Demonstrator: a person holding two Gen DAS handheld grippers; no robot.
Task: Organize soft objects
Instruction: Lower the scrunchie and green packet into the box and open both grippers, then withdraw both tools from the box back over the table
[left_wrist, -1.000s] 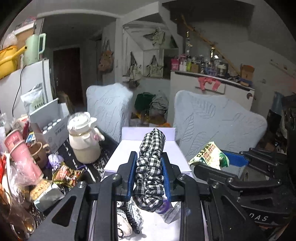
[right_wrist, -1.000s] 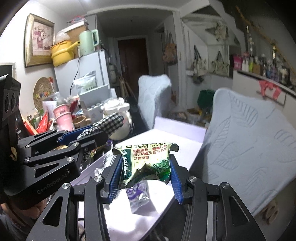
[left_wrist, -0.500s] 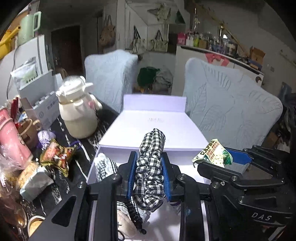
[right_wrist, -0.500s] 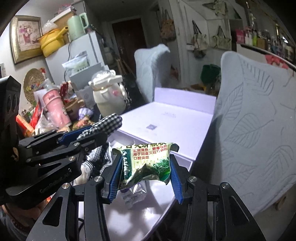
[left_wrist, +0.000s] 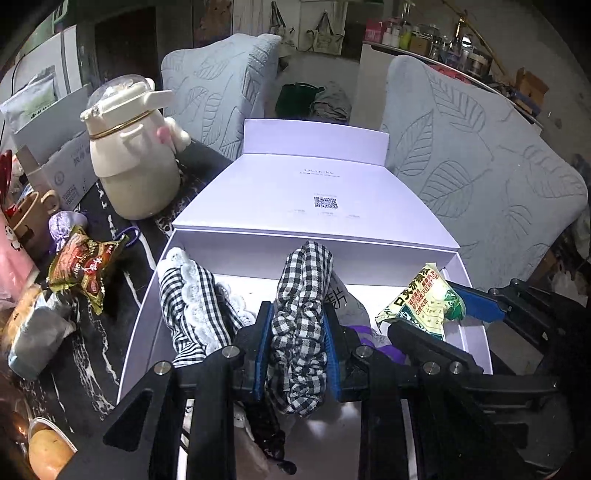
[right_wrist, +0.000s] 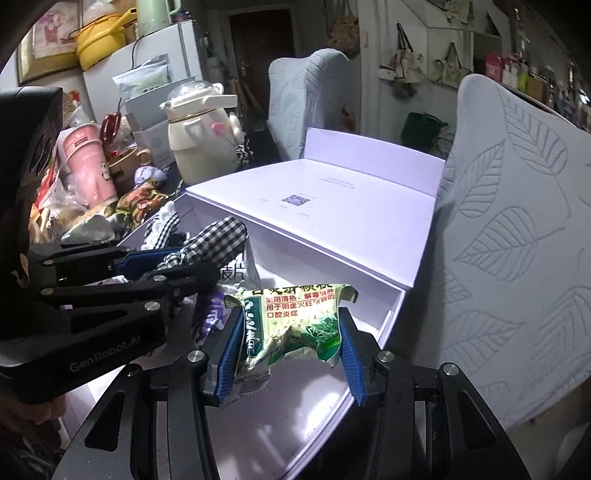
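Observation:
My left gripper (left_wrist: 298, 347) is shut on a black-and-white checked scrunchie (left_wrist: 301, 306), held above the open white box (left_wrist: 144, 317). To its right, my right gripper (right_wrist: 290, 343) is shut on a crumpled green and yellow snack packet (right_wrist: 291, 317), also over the box (right_wrist: 391, 317). In the left wrist view the packet (left_wrist: 421, 299) shows at the right, and in the right wrist view the scrunchie (right_wrist: 218, 240) pokes from the left gripper. Inside the box lie a lace-trimmed checked cloth (left_wrist: 192, 299) and a purple and white pouch (right_wrist: 210, 314).
The box lid (left_wrist: 314, 199) lies folded back behind the box. A cream kettle (left_wrist: 133, 155), a red snack bag (left_wrist: 81, 266), a pink cup (right_wrist: 88, 166) and other clutter crowd the dark table to the left. Two leaf-patterned chair backs (left_wrist: 476, 177) stand behind and right.
Both grippers have come down and tilted toward the box, still holding the scrunchie and the packet. The box interior now fills the views.

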